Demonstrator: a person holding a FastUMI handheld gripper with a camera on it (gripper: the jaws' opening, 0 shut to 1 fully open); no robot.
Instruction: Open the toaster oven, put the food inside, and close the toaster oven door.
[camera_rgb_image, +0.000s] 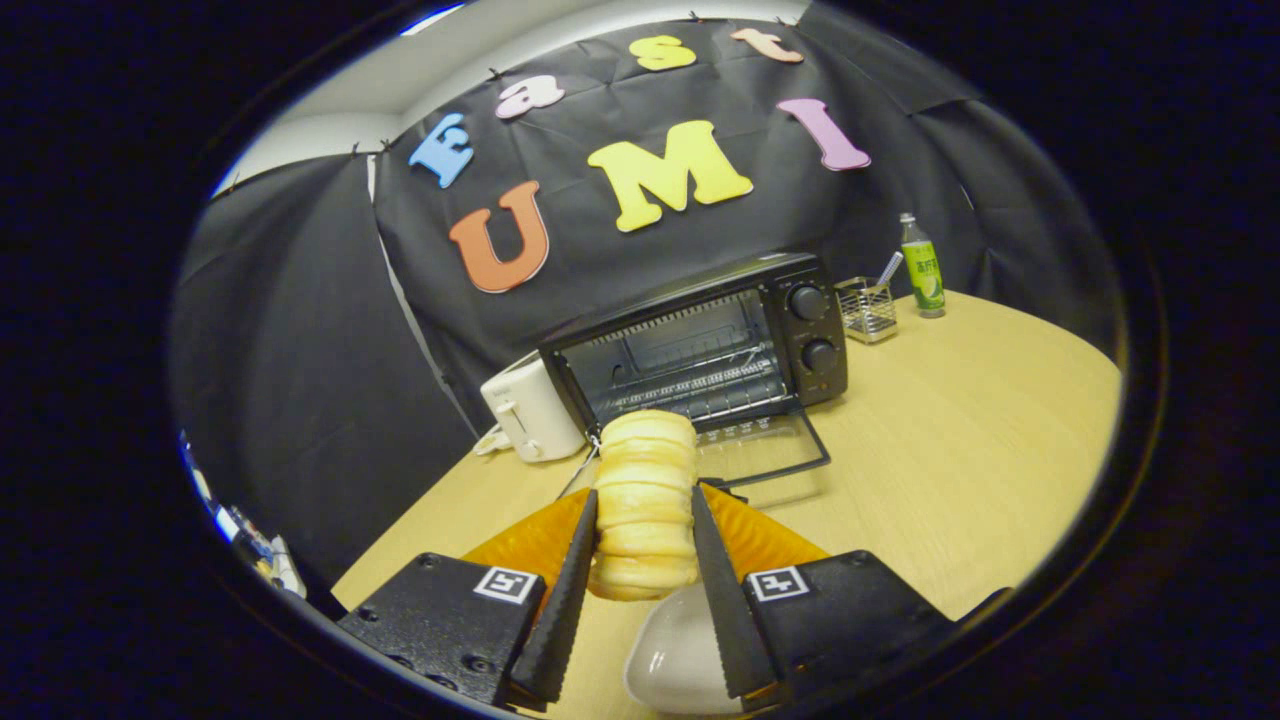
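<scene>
Squarely gripper (645, 520) clamping bread (645, 500), facing open toaster oven (700, 350)

A white plastic pop-up toaster (527, 410) stands left of centre on the pale wooden bench (960, 440). Toward the upper right, a small wire mesh basket (866, 308) sits beside a green-labelled clear bottle (922, 268). A white oval dish (680, 655) lies at the bottom centre.

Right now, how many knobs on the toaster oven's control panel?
2, stacked on the right-hand panel of the black toaster oven: upper round black knob, lower round black knob. None looks hidden. The gripper holds the pale ridged bread roll.
</scene>
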